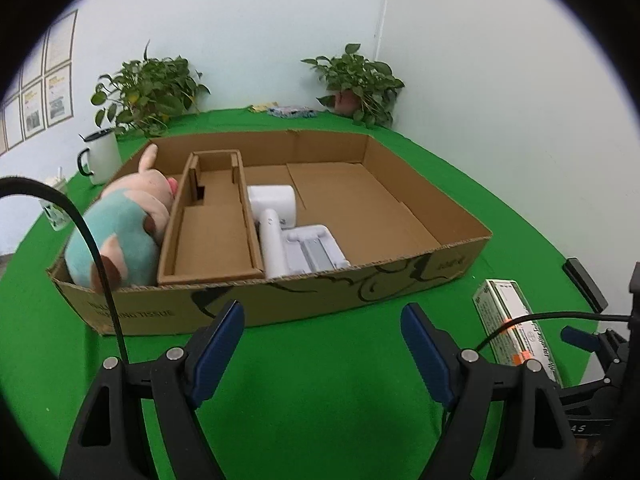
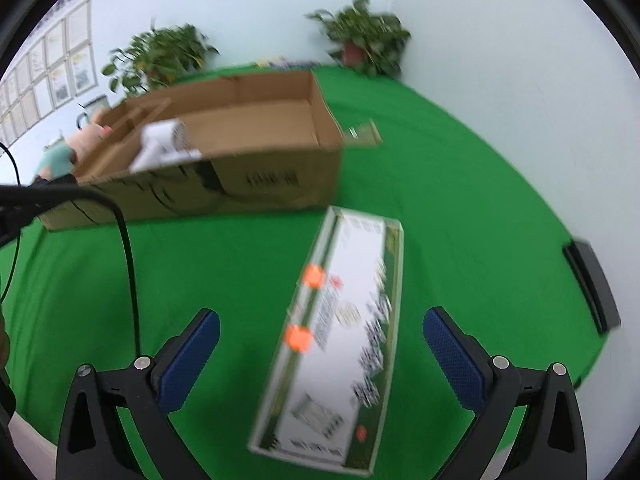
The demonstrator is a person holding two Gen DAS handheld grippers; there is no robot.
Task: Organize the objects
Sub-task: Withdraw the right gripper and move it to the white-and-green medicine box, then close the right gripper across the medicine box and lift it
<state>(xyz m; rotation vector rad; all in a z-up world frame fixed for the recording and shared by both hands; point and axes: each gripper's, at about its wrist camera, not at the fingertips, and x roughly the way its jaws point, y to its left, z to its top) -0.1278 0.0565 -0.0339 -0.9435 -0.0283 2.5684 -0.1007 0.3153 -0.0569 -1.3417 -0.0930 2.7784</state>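
Left wrist view shows my left gripper (image 1: 322, 330) with its jaws spread wide over bare green cloth (image 1: 320, 392), nothing between the blue pads. Just ahead of it, the cardboard tray (image 1: 256, 300) lies with its long front wall toward me. Inside, at the tray's left end, a plush pig (image 1: 120, 220) in a teal shirt lies against a smaller cardboard insert (image 1: 212, 232). Beside the insert, toward the middle, a white hair dryer (image 1: 276, 216) rests on the tray floor with a white holder (image 1: 316, 252) touching it. The right part of the tray floor is bare cardboard.

Outside the tray, near its front right corner, a long white and green printed carton (image 1: 512, 328) lies flat on the cloth. My right gripper (image 2: 322, 344) hangs over it, jaws standing wide on either side of the carton (image 2: 340, 332) and not touching it; this view is blurred, so its print cannot be read.

At the table's far edge stand two potted plants (image 1: 148, 92), one toward each back corner, and a white mug (image 1: 102, 156) with a dark rim sits behind the tray's left end. A black flat object (image 2: 592, 284) lies at the right edge of the table.
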